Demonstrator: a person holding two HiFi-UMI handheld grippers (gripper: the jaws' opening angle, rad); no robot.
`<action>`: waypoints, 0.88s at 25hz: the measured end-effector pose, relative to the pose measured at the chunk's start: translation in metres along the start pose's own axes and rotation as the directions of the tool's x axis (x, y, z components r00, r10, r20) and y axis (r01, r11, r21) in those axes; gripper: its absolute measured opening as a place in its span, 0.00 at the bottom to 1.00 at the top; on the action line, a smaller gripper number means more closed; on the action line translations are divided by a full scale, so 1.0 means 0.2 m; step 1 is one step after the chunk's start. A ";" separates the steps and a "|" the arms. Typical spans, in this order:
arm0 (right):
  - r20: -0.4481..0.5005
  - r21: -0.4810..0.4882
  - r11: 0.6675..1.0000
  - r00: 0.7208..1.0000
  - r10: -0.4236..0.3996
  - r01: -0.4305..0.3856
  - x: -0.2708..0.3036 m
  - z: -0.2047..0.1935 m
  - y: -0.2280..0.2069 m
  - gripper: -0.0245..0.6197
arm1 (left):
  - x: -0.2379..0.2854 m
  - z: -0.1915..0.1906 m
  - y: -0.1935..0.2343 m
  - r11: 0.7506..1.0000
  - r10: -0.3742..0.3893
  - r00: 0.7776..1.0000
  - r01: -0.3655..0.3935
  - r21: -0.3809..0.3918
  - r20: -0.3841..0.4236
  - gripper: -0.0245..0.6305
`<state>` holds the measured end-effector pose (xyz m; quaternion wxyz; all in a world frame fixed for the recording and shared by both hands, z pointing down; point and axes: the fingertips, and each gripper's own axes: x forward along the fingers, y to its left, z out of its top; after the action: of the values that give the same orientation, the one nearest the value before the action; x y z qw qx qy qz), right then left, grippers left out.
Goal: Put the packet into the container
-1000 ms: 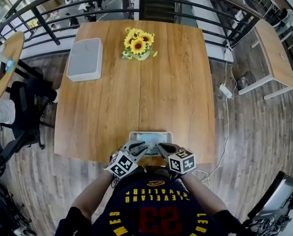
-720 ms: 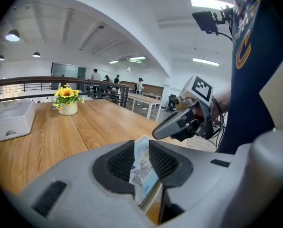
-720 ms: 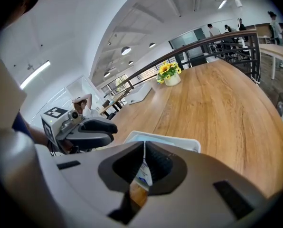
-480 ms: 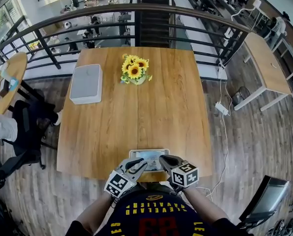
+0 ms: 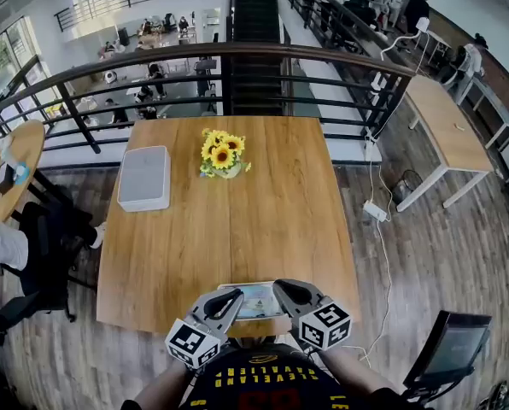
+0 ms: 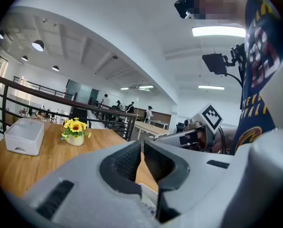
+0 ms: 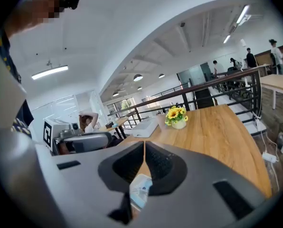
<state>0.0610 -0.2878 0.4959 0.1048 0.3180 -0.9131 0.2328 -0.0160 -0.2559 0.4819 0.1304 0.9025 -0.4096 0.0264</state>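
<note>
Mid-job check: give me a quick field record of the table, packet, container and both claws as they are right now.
table: wooden, seen from above
packet: flat at the near edge, between the two claws
container: white, far left of the table, apart from the packet
sunflowers: far middle, beside the container
left claw: jaws together, nothing gripped
right claw: jaws together, packet visible beneath, not gripped
task: packet not yet in container
</note>
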 end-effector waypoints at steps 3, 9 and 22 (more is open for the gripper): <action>0.064 -0.018 1.000 0.998 -0.006 0.007 -0.06 0.11 0.02 0.07 | -0.02 0.10 -0.02 1.000 0.003 0.999 -0.003 -0.002 0.046 0.07; 0.190 -0.089 0.995 0.982 -0.022 0.040 -0.17 0.33 0.09 0.07 | -0.05 0.28 -0.08 1.000 -0.008 0.993 0.010 -0.015 0.114 0.05; 0.325 -0.246 0.966 0.946 0.004 0.080 -0.25 0.48 0.24 0.07 | -0.03 0.33 -0.13 0.999 -0.029 0.992 0.032 -0.021 0.122 0.05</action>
<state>0.0646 -0.2757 0.3784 -0.0012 0.3534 -0.9338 0.0559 -0.0053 -0.2515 0.4124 0.1158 0.9070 -0.4033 -0.0354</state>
